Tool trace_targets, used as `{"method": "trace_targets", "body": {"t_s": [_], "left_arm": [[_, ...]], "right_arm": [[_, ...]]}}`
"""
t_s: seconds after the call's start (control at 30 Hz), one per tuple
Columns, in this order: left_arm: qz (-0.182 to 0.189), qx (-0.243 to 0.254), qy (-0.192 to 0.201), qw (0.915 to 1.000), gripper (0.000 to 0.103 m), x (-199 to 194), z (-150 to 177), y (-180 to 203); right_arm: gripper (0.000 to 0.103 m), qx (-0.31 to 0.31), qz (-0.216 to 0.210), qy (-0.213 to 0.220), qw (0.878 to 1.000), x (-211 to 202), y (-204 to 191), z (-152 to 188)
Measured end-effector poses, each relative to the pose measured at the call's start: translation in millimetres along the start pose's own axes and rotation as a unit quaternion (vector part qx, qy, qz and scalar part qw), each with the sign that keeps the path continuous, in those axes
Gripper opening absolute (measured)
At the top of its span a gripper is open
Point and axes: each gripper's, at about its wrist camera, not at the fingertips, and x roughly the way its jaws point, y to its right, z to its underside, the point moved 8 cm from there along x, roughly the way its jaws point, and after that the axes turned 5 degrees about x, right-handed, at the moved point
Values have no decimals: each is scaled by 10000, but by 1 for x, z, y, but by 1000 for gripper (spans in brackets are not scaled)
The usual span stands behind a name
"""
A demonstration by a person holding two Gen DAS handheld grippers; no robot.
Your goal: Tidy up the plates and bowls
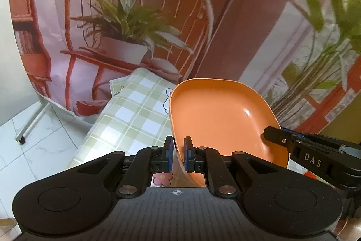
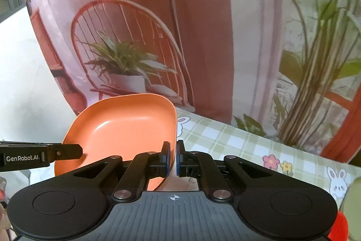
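An orange square plate is held up in the air above the table, tilted, by both grippers. My left gripper is shut on the plate's left rim. My right gripper is shut on the plate's right rim. The right gripper's finger shows in the left wrist view at the plate's far rim. The left gripper's finger shows in the right wrist view at the plate's left rim.
A table with a green checked cloth printed with flowers and rabbits lies below, also in the right wrist view. A printed backdrop of a red chair and potted plant hangs behind. Real plant stems stand at the table's right. Tiled floor lies at left.
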Motion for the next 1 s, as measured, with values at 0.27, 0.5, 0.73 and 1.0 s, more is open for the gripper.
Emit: {"method": "trace_targets", "body": {"t_s": [0.27,0.5,0.73,1.0], "left_arm": [[53,254,169,9995,10,-42,18,23],[237,486,196,9983,11,-65,49,53],[588,621,64,9963,11,-65,91,83],[932,689,-265,9929,13,-58,148,112]], "right_arm": [[5,161,-28,200,9997,-57,6,25],[6,296,99,305,9990,-102,30,61],[6,404,339,314,9981,-138,62,104],[6,453,557,161,9973,-158,97,155]]}}
